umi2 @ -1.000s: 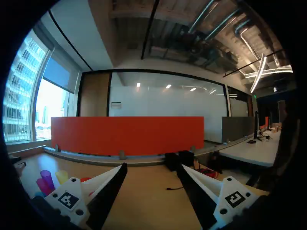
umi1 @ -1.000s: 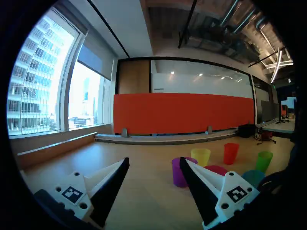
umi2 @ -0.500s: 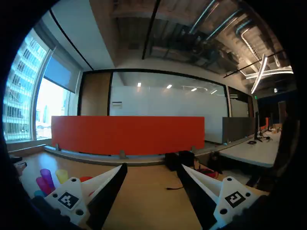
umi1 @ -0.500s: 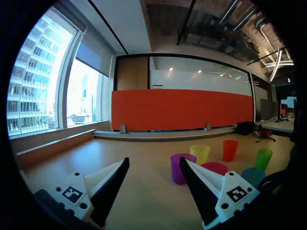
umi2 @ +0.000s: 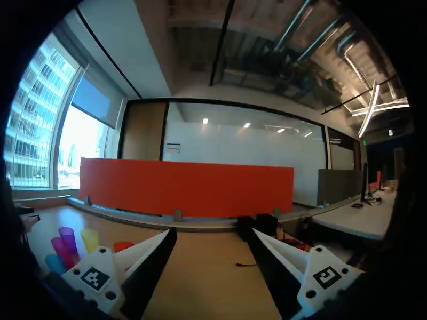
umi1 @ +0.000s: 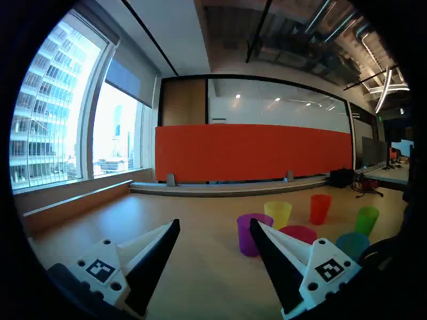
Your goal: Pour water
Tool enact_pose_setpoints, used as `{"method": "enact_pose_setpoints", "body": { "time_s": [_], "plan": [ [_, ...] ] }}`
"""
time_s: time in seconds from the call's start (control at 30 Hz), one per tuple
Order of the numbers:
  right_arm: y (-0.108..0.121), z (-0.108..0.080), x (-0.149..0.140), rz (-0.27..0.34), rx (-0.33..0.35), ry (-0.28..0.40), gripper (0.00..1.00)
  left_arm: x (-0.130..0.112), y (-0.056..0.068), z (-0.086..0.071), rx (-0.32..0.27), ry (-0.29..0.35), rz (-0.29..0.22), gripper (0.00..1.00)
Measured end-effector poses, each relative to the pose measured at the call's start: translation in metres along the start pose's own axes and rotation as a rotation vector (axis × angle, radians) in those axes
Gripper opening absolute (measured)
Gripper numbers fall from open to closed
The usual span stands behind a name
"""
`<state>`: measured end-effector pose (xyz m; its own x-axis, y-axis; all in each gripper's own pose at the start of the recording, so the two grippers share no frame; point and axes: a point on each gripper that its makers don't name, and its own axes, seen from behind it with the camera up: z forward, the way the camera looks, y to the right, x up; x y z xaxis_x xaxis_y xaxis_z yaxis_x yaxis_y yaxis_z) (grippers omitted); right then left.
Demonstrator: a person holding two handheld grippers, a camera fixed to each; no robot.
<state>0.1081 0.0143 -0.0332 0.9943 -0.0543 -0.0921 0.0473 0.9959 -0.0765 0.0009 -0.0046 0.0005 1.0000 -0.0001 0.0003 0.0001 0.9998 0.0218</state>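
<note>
Several coloured plastic cups stand on a wooden table. In the left gripper view a purple cup is nearest, just beyond my right fingertip, with a yellow cup, a red cup, a green cup, a magenta cup and a blue cup around it. My left gripper is open and empty above the table. In the right gripper view the cups sit far left: purple cup, yellow cup, magenta cup, blue cup. My right gripper is open and empty.
A long orange partition runs along the back of the table. Large windows are on the left. Office desks with monitors stand to the right, and a dark box and cables lie behind the table.
The left gripper view tilted down a little, then held still. The right gripper view has turned slightly leftward and upward, so the cups show a bit more.
</note>
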Motion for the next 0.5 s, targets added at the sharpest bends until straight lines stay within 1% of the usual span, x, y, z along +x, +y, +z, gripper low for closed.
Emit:
{"method": "enact_pose_setpoints", "body": {
  "time_s": [0.17, 0.5],
  "plan": [
    [-0.002, 0.002, -0.009, -0.014, 0.011, -0.004, 0.99, 0.000, 0.000, 0.000, 0.000, 0.000, 0.000, 0.97],
    [-0.018, 0.001, -0.037, 0.007, 0.060, -0.008, 1.00, 0.000, 0.000, 0.000, 0.000, 0.000, 0.000, 0.97]
  ]
}}
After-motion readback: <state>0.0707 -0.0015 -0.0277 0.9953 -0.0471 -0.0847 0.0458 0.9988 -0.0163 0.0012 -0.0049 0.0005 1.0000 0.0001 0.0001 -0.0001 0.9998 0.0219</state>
